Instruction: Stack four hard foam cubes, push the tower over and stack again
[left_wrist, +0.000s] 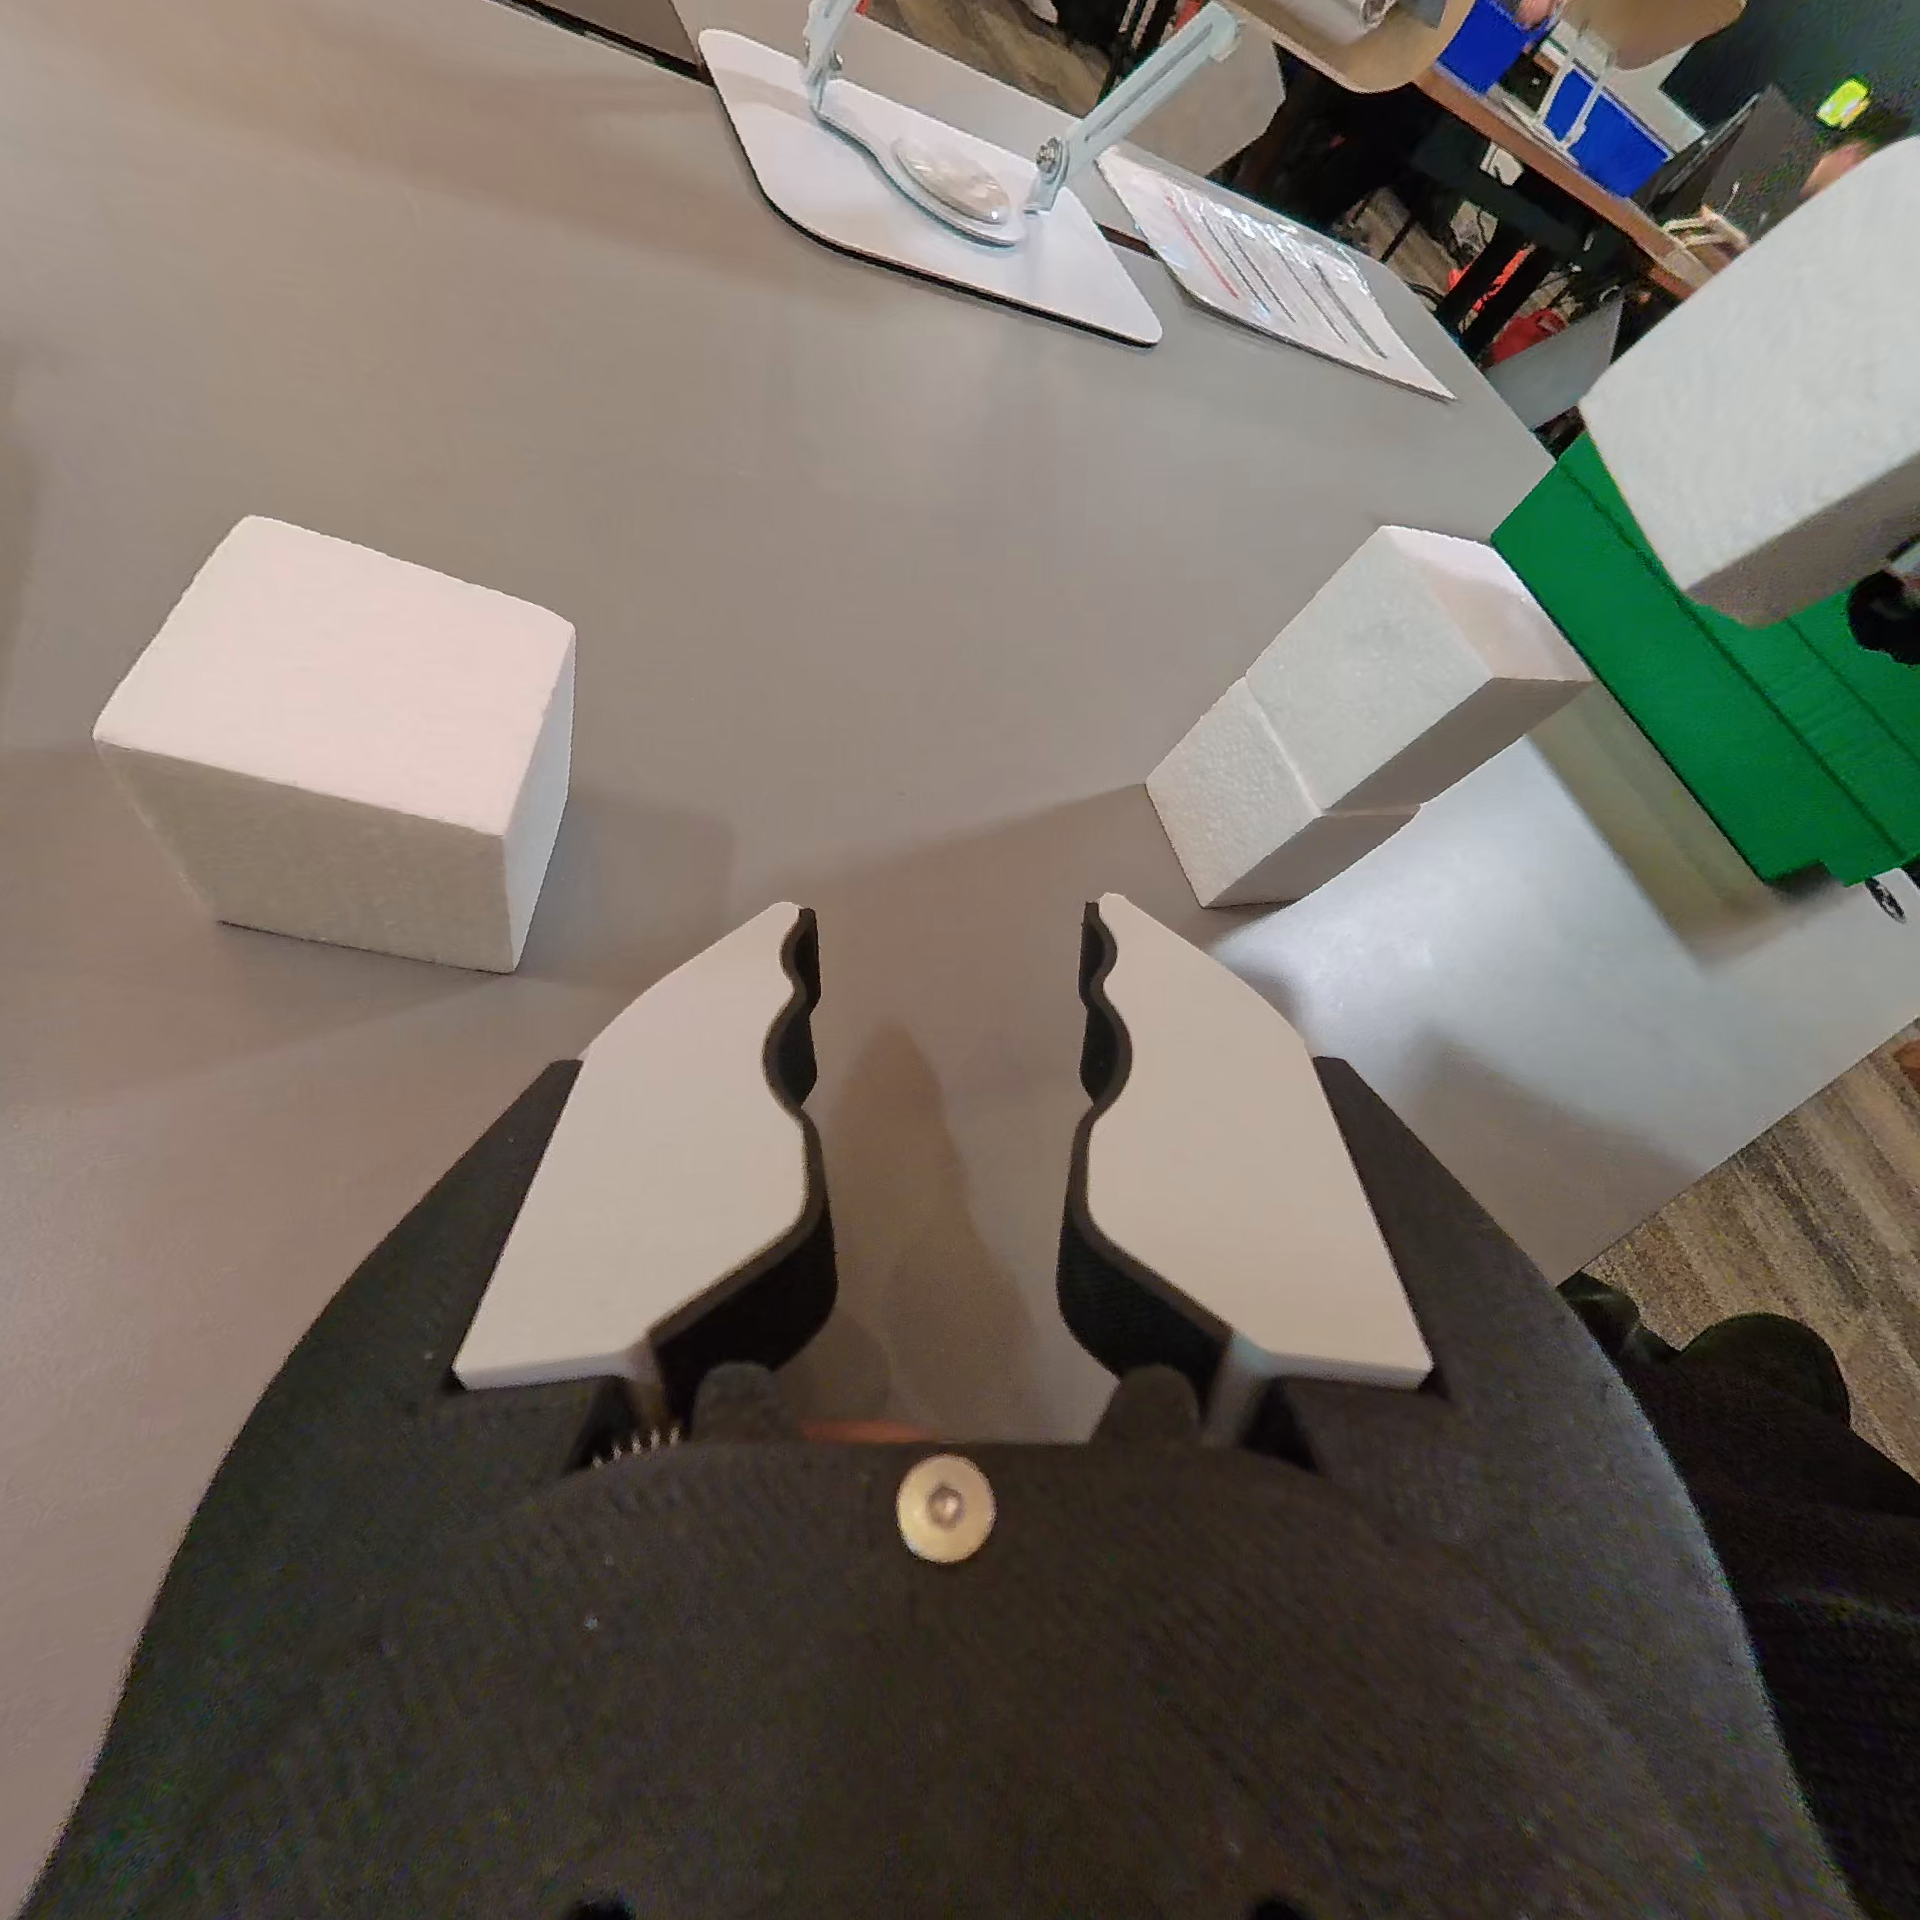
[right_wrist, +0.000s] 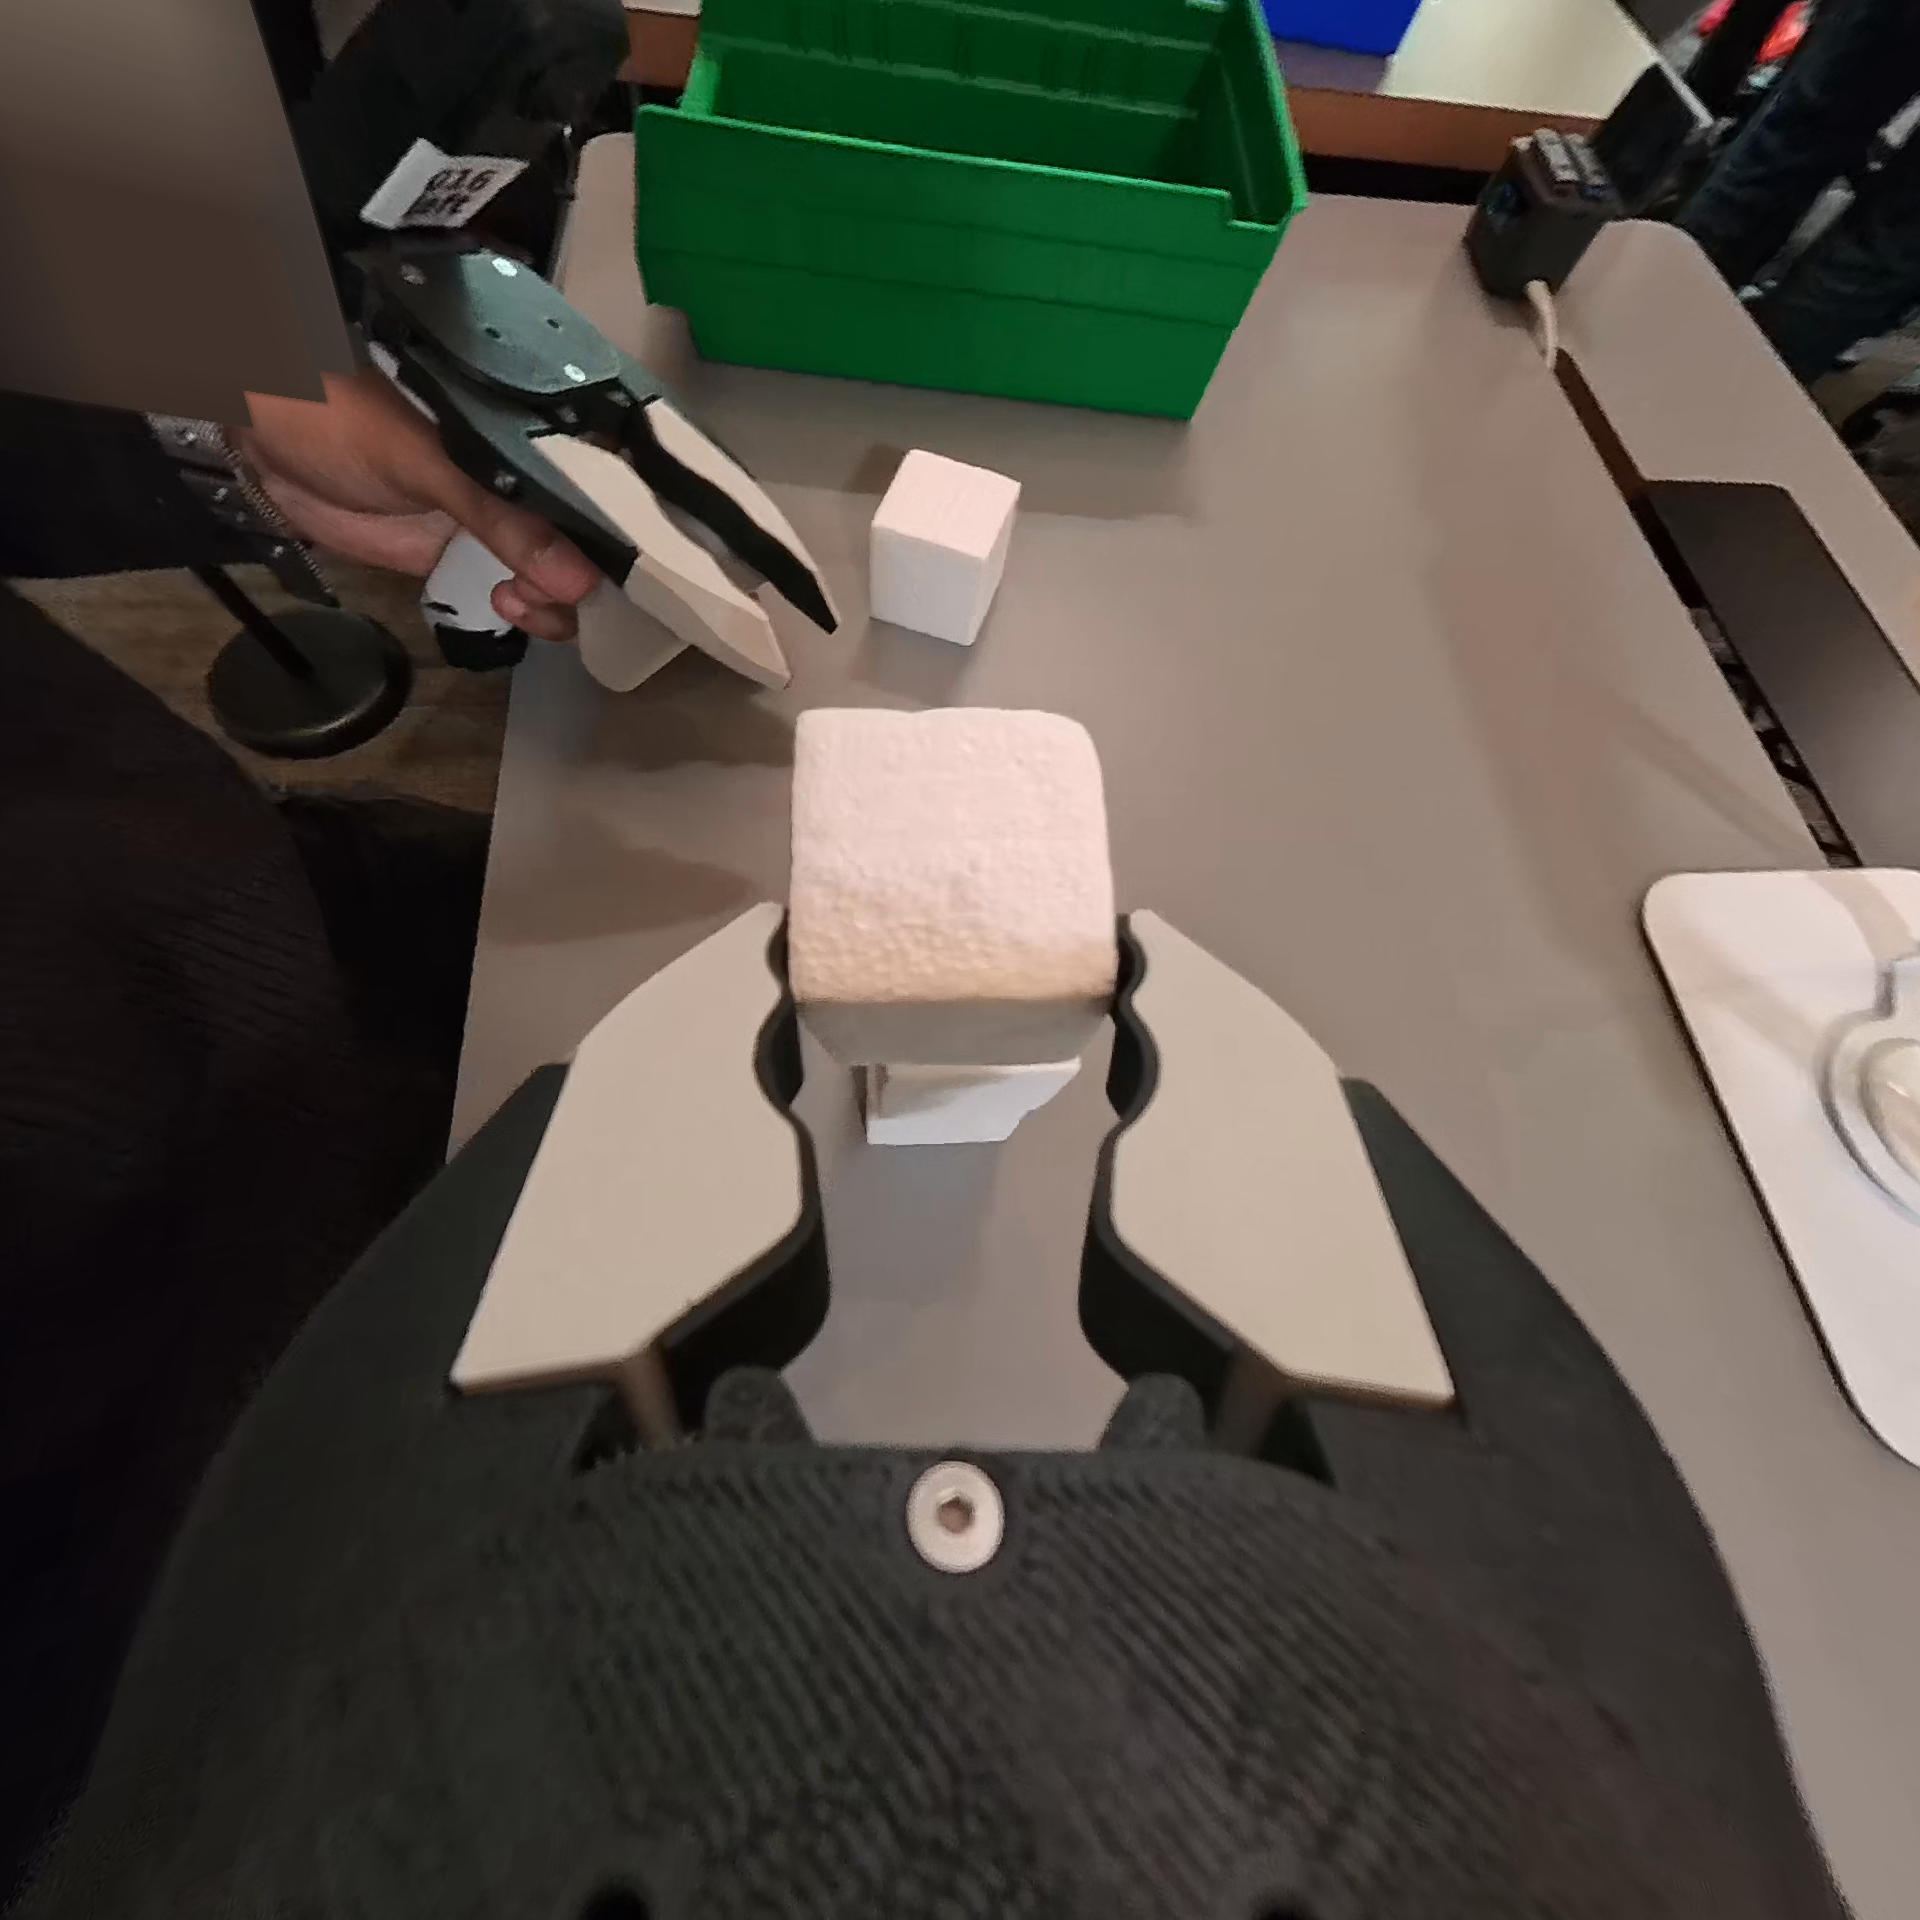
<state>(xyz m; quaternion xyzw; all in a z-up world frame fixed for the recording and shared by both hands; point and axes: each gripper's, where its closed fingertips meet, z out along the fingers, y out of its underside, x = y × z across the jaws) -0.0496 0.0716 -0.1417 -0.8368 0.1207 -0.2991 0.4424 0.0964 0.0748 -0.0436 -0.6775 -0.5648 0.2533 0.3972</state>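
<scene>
Gripping a white foam cube (right_wrist: 951, 862) between its fingers (right_wrist: 665, 1132), your right gripper (right_wrist: 951, 987) is holding it lifted above the grey desk (right_wrist: 1351, 727). Directly under the held cube, a stack of two foam blocks (right_wrist: 961, 1101) is sitting on the desk, partly hidden. Beyond the cube to the left, your left gripper (right_wrist: 800, 649) is hovering low over the desk with its fingers parted a moderate way and nothing between them. A lone foam cube (right_wrist: 940, 545) is resting just past those fingertips, apart from them. Farther beyond the held cube, a green bin (right_wrist: 935, 281) is standing on the desk. To the right of the cube, a white stand base (right_wrist: 1766, 1091) is lying at the desk's edge.
</scene>
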